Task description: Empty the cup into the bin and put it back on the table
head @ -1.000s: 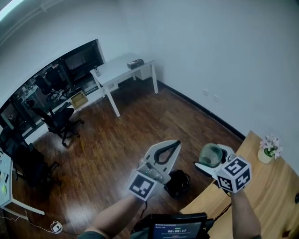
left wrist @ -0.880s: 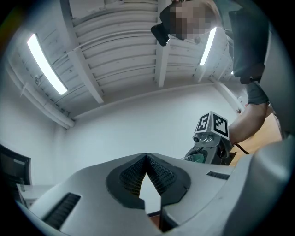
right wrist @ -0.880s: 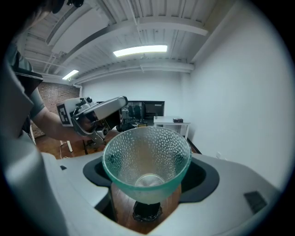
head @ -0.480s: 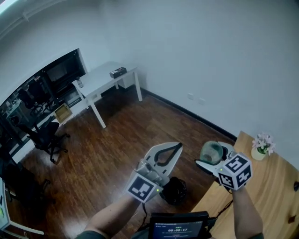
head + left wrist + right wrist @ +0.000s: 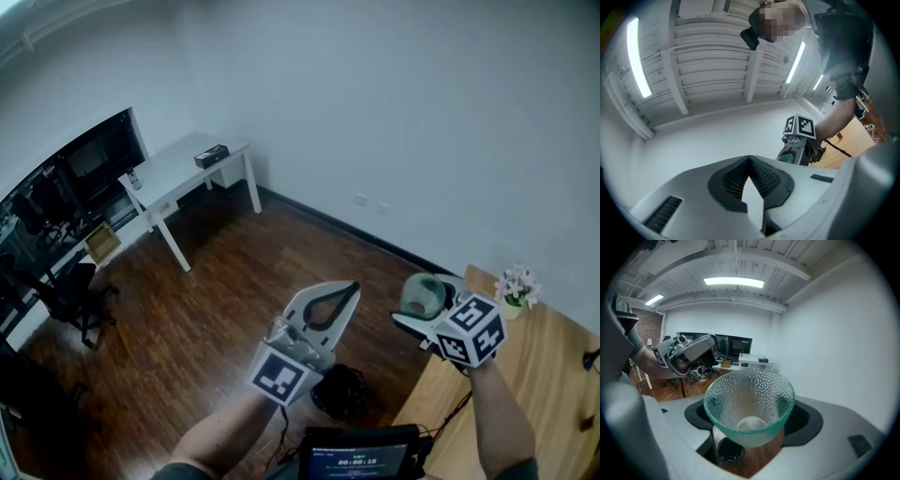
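The left gripper (image 5: 349, 291) and right gripper (image 5: 424, 302) are moulded white, padded black, each topped by 1 black-and-white marker cube (image 5: 279, 377).

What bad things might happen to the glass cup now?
1. The cup is glass, pinched only at its sides by the right gripper, high over the hard floor near the bin. If it slips, it would likely smash.
2. Going back to the table, it might bump the flowers standing near the table's edge.
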{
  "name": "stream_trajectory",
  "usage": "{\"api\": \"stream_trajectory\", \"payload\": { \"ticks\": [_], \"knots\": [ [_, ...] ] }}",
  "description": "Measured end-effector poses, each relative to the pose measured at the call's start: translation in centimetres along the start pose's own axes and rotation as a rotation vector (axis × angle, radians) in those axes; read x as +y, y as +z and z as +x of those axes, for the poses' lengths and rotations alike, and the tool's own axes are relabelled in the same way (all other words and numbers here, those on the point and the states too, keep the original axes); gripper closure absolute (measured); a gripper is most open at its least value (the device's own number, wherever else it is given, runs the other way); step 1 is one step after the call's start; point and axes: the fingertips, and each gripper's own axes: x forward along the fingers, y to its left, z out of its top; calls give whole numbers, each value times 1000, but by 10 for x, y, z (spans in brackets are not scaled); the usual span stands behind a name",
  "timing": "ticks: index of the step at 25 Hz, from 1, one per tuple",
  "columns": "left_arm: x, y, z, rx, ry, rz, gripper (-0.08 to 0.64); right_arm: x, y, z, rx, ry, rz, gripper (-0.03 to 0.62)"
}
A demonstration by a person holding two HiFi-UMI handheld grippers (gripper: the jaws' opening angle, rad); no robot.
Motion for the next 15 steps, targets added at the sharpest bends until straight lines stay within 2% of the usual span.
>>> {"api": "stream_trajectory", "payload": {
  "ticks": [8, 15],
  "knots": [
    [3, 2, 11, -12, -78, 43, 568, -20, 6, 14, 84, -28, -24, 195],
    [21, 10, 4, -58, -53, 56, 568, -37, 9, 24, 196, -54, -96, 195]
  ]
}}
